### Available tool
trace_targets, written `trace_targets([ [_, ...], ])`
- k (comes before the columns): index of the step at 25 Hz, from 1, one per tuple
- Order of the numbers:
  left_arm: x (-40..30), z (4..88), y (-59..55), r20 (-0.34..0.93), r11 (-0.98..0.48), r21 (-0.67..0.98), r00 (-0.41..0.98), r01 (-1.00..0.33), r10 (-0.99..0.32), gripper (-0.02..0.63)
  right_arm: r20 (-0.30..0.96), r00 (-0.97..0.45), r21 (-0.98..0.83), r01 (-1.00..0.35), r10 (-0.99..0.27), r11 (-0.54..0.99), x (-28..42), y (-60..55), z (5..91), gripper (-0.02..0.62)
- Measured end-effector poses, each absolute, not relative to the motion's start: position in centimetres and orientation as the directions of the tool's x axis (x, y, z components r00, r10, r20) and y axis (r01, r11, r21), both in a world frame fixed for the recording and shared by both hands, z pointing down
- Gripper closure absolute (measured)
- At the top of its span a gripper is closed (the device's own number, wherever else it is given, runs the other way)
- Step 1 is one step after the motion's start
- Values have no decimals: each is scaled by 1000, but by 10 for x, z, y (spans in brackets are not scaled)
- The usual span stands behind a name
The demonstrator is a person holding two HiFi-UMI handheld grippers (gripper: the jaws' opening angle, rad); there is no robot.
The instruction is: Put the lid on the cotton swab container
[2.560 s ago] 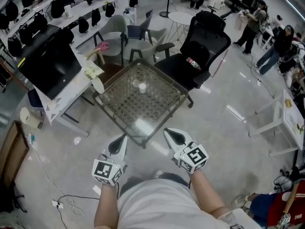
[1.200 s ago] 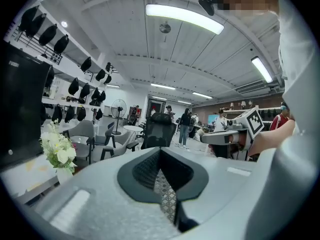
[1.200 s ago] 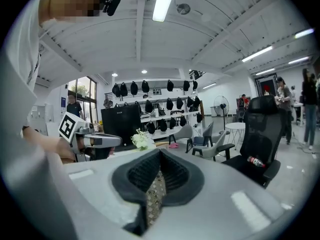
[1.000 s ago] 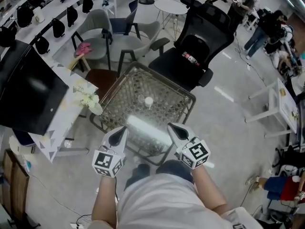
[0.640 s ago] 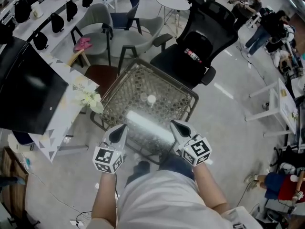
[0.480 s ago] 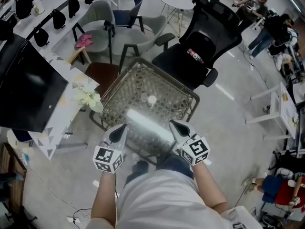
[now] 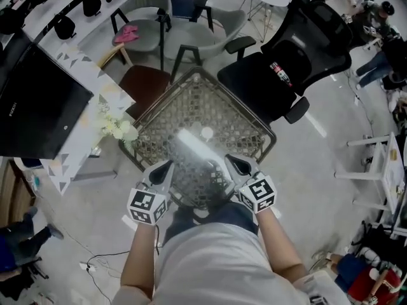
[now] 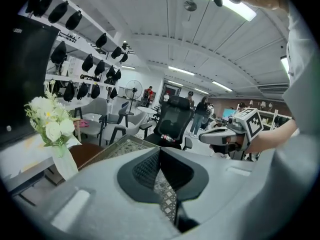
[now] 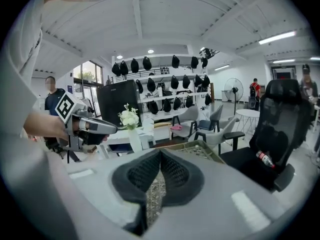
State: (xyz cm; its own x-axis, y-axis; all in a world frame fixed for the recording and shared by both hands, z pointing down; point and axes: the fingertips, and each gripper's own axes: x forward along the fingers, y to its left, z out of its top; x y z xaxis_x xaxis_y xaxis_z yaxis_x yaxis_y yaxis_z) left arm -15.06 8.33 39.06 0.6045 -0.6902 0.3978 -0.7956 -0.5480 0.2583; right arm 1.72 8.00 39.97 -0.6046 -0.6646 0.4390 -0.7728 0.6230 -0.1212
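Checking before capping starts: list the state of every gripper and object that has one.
Left gripper: shut, empty.
Right gripper: shut, empty.
Small white item: standing on the table, untouched.
Bottle: lying on the office chair.

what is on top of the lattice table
A small white round thing near the table's middle. Glare hides the patch beside it; the left gripper and right gripper cover the near edge.
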Motion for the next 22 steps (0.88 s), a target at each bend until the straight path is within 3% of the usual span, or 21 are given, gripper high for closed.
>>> trace_targets([
  [22,-125,491,12,632,-275,253,374,-928,-678,597,545,-748,-255,-579,-380,774,27,13,538,574],
])
